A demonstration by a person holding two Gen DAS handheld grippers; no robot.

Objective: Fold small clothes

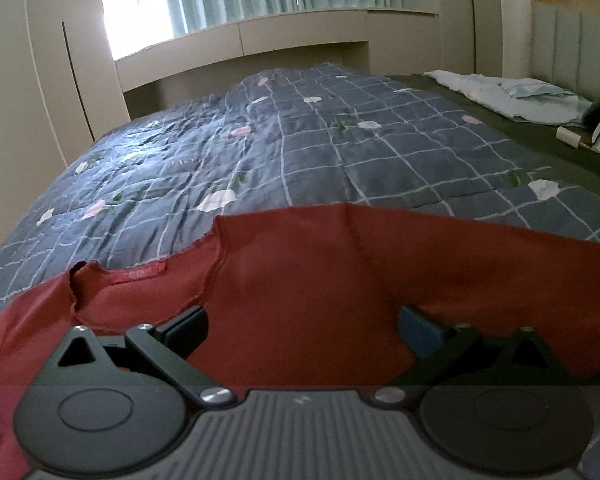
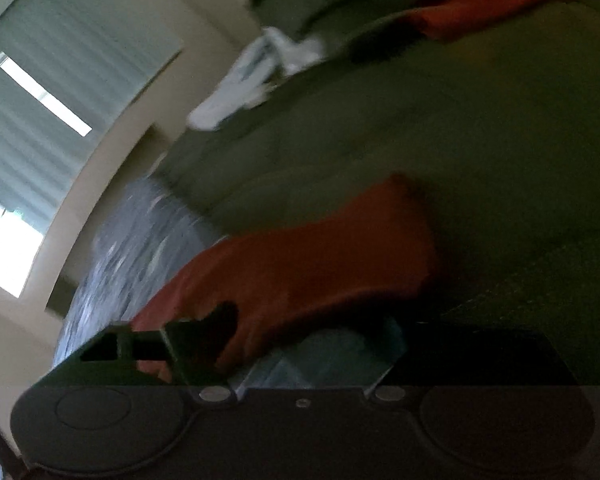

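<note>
Left tongs (image 1: 302, 330) spread wide, nothing gripped; red garment (image 1: 300, 280) flat on bed quilt (image 1: 300, 140) directly beneath and ahead, laid out for folding. Right tongs (image 2: 300, 344): blurred, grip impossible to tell; red cloth between.

Beyond the red garment (image 1: 300, 280) the quilt (image 1: 260, 152) lies bare; pale clothes (image 1: 512, 96) crowd the headboard end.

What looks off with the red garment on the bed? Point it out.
The red garment lies inside out: its seams and a neck label face up near the left gripper. Nothing looks torn or spilled.
</note>
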